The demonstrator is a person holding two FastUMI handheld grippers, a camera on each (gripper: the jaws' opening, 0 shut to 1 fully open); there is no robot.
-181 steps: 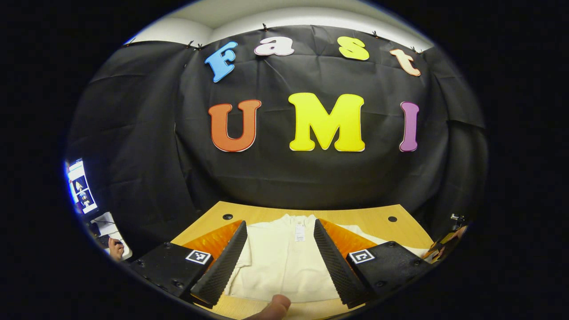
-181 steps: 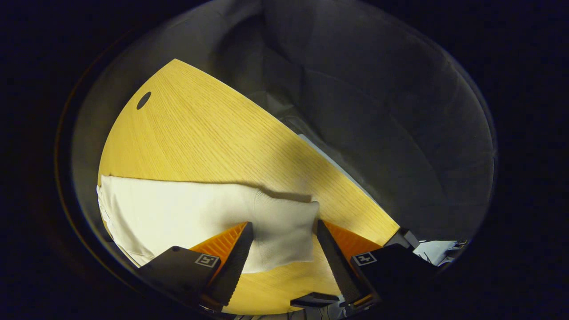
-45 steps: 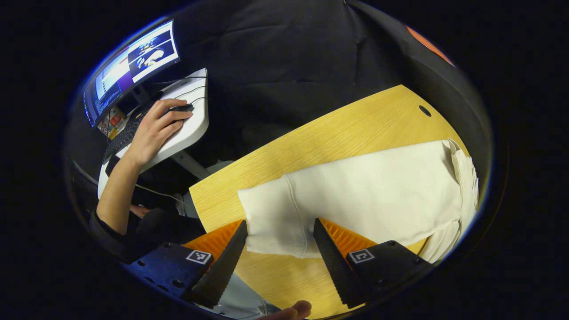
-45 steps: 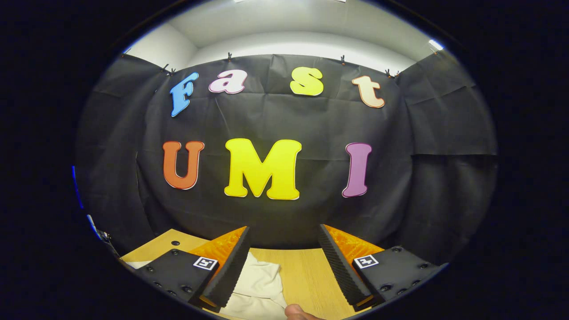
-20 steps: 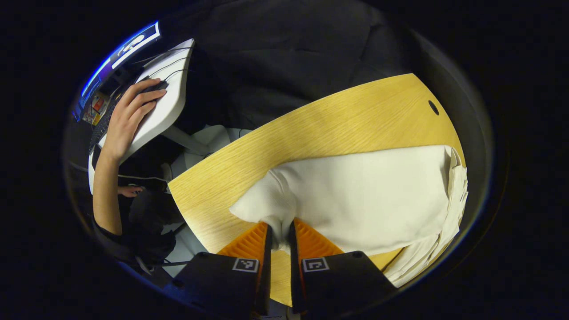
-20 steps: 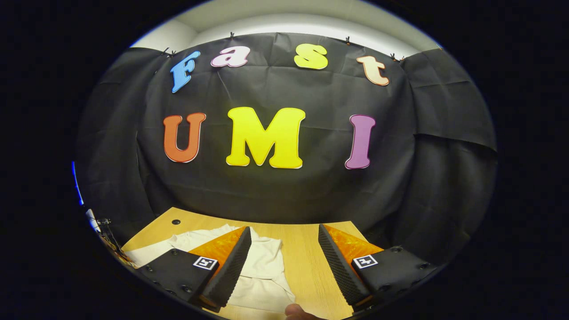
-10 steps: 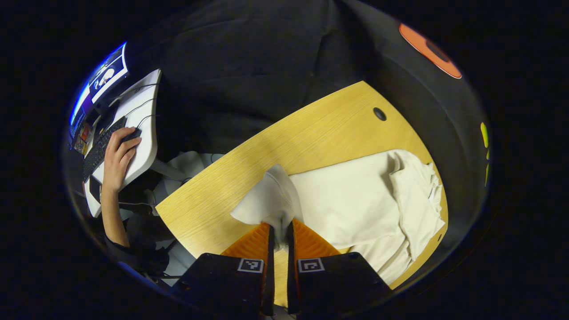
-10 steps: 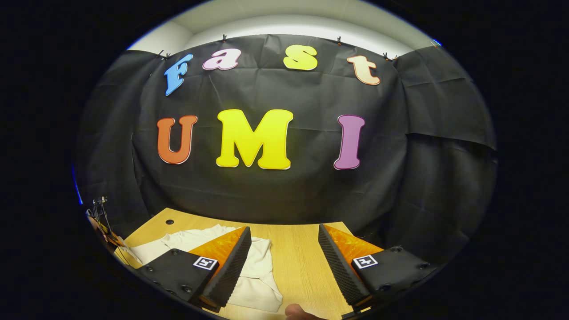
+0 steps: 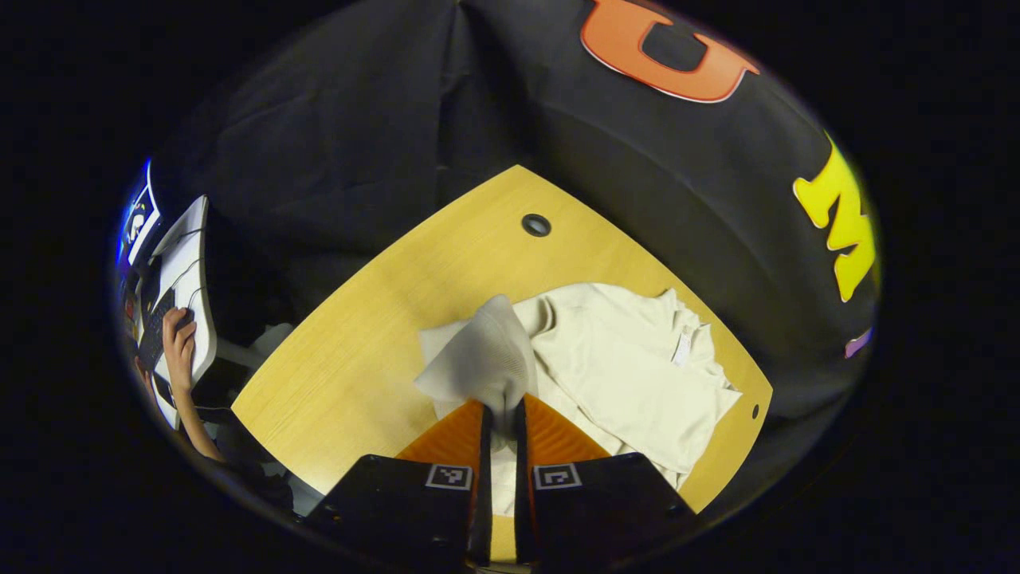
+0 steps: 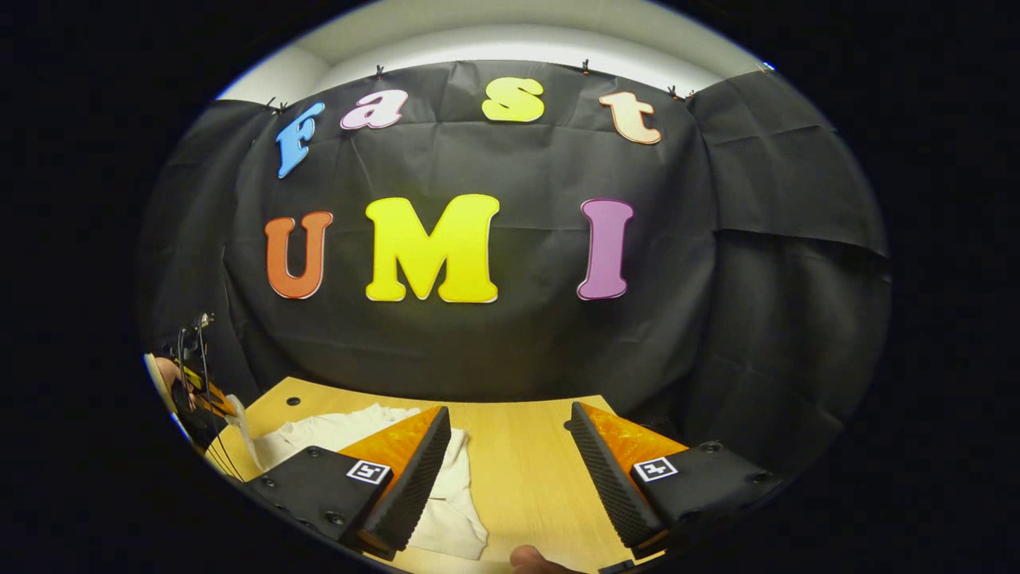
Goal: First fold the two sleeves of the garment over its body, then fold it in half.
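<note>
The cream-white knit garment lies rumpled on the light wooden table, its collar toward the round cable hole in the tabletop. One ribbed sleeve cuff stands raised above the body, pinched between the closed fingers of the left gripper. To fold this sleeve well, the cuff should probably travel low across the body, away from the cable hole's side, and be laid flat before release, so the sleeve does not bunch. The body sits just beyond the left gripper. The right gripper hovers with fingers wide apart and nothing between them, the garment's edge under its left finger, on the cable hole's side.
</note>
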